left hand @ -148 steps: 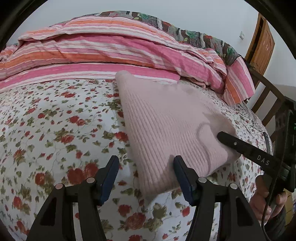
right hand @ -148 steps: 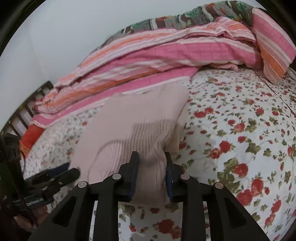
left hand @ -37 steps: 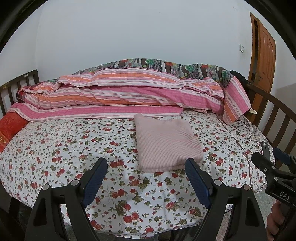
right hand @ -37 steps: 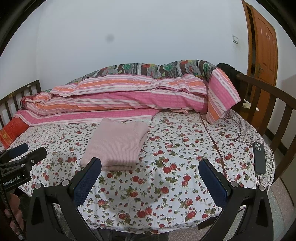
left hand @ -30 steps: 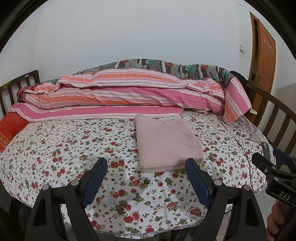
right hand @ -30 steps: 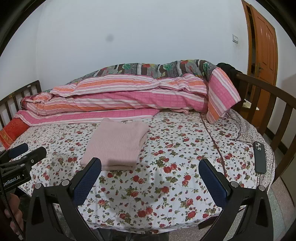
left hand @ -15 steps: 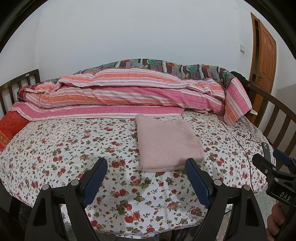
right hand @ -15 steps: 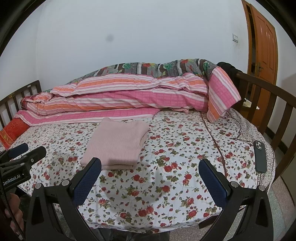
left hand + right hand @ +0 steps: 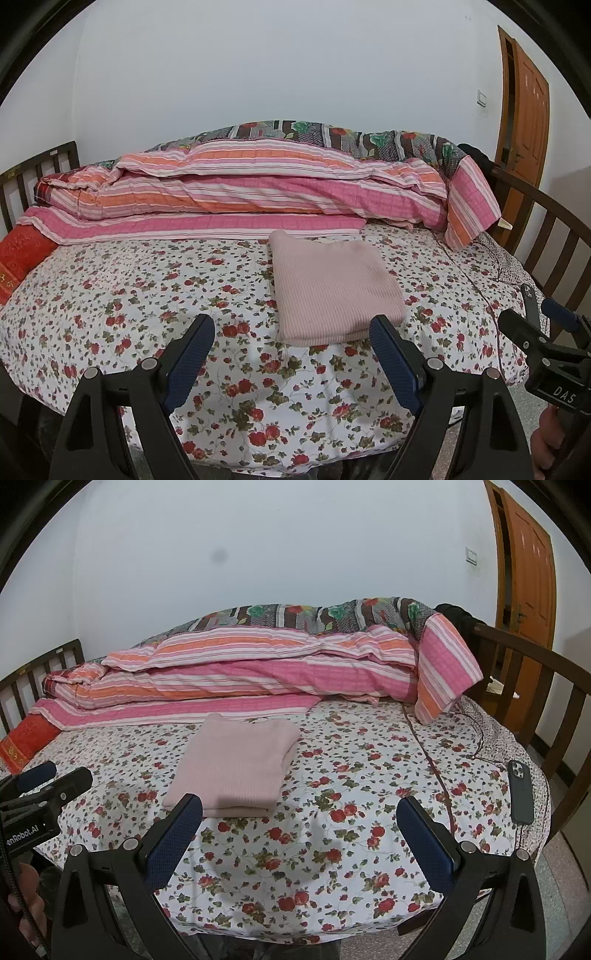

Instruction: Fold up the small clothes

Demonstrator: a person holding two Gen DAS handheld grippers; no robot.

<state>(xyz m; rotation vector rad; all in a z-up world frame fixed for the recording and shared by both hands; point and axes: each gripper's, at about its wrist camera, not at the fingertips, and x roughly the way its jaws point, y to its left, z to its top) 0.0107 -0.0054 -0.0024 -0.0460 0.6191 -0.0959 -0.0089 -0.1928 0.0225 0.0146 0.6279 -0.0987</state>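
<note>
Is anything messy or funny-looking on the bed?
Nothing much. The pink sweater lies neatly folded and flat on the flowered sheet. One small thing: a dark phone rests near the bed's right edge, plugged into a cord.

The pink ribbed knit sweater (image 9: 334, 290) is folded up into a neat rectangle, lying flat on the floral bedsheet (image 9: 147, 295). Its far edge sits just beside the striped quilt (image 9: 240, 195), and the stacked layers show along the near edge.
</note>
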